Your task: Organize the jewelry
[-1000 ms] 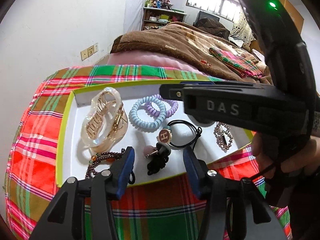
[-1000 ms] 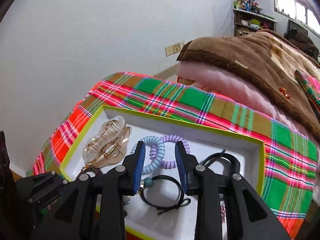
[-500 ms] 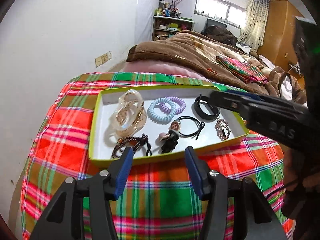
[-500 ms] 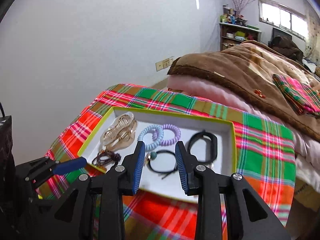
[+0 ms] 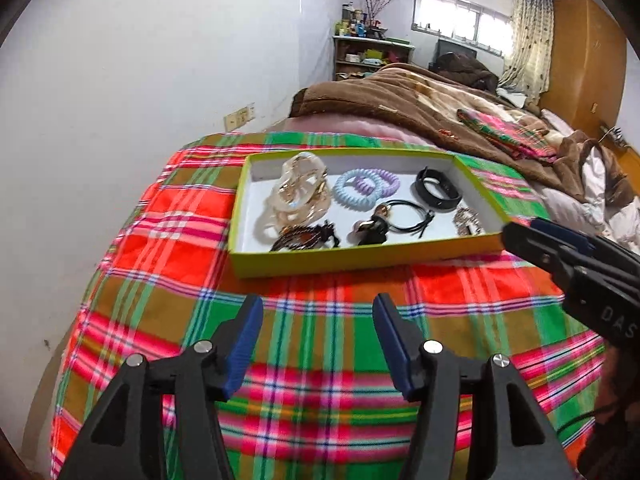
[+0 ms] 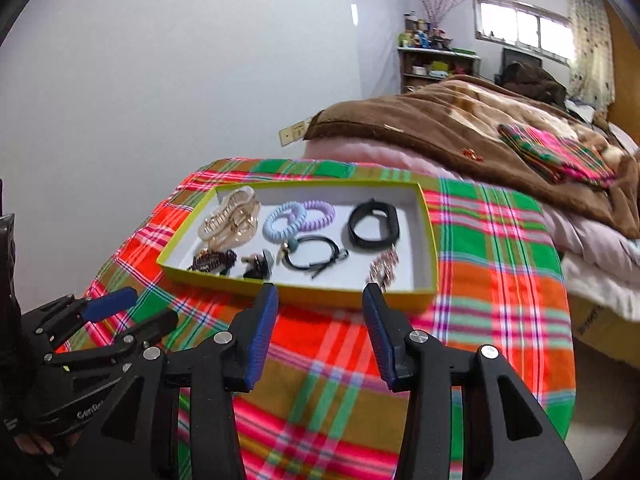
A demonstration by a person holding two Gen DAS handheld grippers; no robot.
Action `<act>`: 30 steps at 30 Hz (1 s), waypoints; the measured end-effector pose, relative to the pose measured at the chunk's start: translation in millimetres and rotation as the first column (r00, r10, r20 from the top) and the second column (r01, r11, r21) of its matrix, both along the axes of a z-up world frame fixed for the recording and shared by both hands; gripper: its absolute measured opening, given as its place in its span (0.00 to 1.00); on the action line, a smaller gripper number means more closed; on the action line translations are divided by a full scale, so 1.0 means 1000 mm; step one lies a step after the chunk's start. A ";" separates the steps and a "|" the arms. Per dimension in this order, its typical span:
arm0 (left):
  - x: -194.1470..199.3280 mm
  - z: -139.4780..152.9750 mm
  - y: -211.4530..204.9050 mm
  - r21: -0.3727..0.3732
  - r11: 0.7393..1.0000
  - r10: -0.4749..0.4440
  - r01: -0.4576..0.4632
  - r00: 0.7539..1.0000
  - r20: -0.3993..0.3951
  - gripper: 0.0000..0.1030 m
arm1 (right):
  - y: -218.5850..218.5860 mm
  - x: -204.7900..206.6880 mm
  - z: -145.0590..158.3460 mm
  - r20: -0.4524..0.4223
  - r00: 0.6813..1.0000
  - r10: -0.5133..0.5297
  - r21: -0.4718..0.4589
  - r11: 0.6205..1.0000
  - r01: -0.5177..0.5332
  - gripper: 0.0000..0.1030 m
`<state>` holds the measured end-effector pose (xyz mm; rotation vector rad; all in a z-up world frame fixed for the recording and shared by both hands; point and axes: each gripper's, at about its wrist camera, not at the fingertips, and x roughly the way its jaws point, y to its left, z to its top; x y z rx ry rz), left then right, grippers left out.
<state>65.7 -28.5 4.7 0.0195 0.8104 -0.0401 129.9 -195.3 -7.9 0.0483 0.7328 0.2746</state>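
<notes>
A shallow yellow-green box (image 5: pixel 360 258) (image 6: pixel 320 292) with a white floor rests on a plaid cloth and holds the jewelry: a clear hair claw (image 5: pixel 298 192) (image 6: pixel 232 222), blue and purple spiral ties (image 5: pixel 358 188) (image 6: pixel 284 222), a black band (image 5: pixel 438 190) (image 6: pixel 374 226), a black elastic tie (image 5: pixel 408 216), a bead bracelet (image 5: pixel 300 236) and a sparkly brooch (image 5: pixel 468 220) (image 6: pixel 384 270). My left gripper (image 5: pixel 318 336) hovers over the cloth short of the box, jaws opening, nothing between them. My right gripper (image 6: pixel 320 328) hangs just before the box's near wall, jaws opening and empty.
The plaid cloth (image 5: pixel 320 360) drapes over a rounded surface that drops off at the left by a white wall. A bed piled with brown blankets (image 5: pixel 420 104) lies behind the box. A shelf (image 5: pixel 368 56) and a window stand at the far end.
Both grippers have drawn back from over the box to the cloth in front of it. Both sets of jaws stand wider apart, the right one clearly so. The box contents lie unmoved.
</notes>
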 end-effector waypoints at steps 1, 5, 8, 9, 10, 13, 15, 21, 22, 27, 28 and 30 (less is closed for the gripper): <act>-0.002 -0.001 0.001 0.006 1.000 0.008 -0.008 1.000 0.005 0.58 | -0.001 -0.003 -0.002 -0.002 1.000 -0.012 -0.001 1.000 0.012 0.44; -0.010 -0.002 0.002 0.020 0.999 0.032 -0.032 0.999 0.019 0.58 | -0.001 -0.015 -0.008 -0.002 0.999 -0.047 -0.031 0.998 0.047 0.44; -0.013 -0.003 0.001 0.042 0.998 0.054 -0.055 0.998 0.029 0.59 | -0.002 -0.022 -0.013 -0.012 0.998 -0.068 -0.033 0.997 0.067 0.44; -0.014 -0.005 0.000 0.049 0.997 0.059 -0.060 0.998 0.029 0.59 | -0.002 -0.025 -0.015 -0.016 0.998 -0.068 -0.030 0.997 0.068 0.44; -0.015 -0.006 0.000 0.059 0.996 0.063 -0.065 0.998 0.029 0.59 | -0.001 -0.027 -0.016 -0.019 0.997 -0.073 -0.033 0.997 0.072 0.44; -0.018 -0.009 -0.002 0.061 0.997 0.051 -0.052 0.998 0.026 0.59 | 0.001 -0.032 -0.021 -0.022 0.996 -0.084 -0.045 0.996 0.083 0.44; -0.020 -0.010 -0.001 0.057 0.997 0.054 -0.056 0.998 0.027 0.59 | 0.004 -0.036 -0.025 -0.023 0.996 -0.087 -0.057 0.995 0.085 0.44; -0.021 -0.015 0.001 0.055 0.996 0.064 -0.065 0.998 0.020 0.59 | 0.007 -0.039 -0.027 -0.026 0.995 -0.099 -0.065 0.993 0.097 0.44; -0.021 -0.015 0.001 0.063 0.996 0.067 -0.068 0.998 0.019 0.59 | 0.006 -0.039 -0.027 -0.027 0.994 -0.102 -0.064 0.993 0.100 0.44; -0.023 -0.017 0.003 0.065 0.995 0.074 -0.076 0.997 0.019 0.59 | 0.008 -0.040 -0.030 -0.033 0.993 -0.111 -0.060 0.992 0.109 0.44; -0.022 -0.017 0.003 0.063 0.995 0.077 -0.078 0.997 0.018 0.59 | 0.009 -0.040 -0.030 -0.035 0.993 -0.110 -0.059 0.992 0.107 0.44; -0.022 -0.018 0.003 0.062 0.995 0.077 -0.078 0.997 0.019 0.59 | 0.010 -0.040 -0.031 -0.036 0.994 -0.106 -0.058 0.993 0.104 0.44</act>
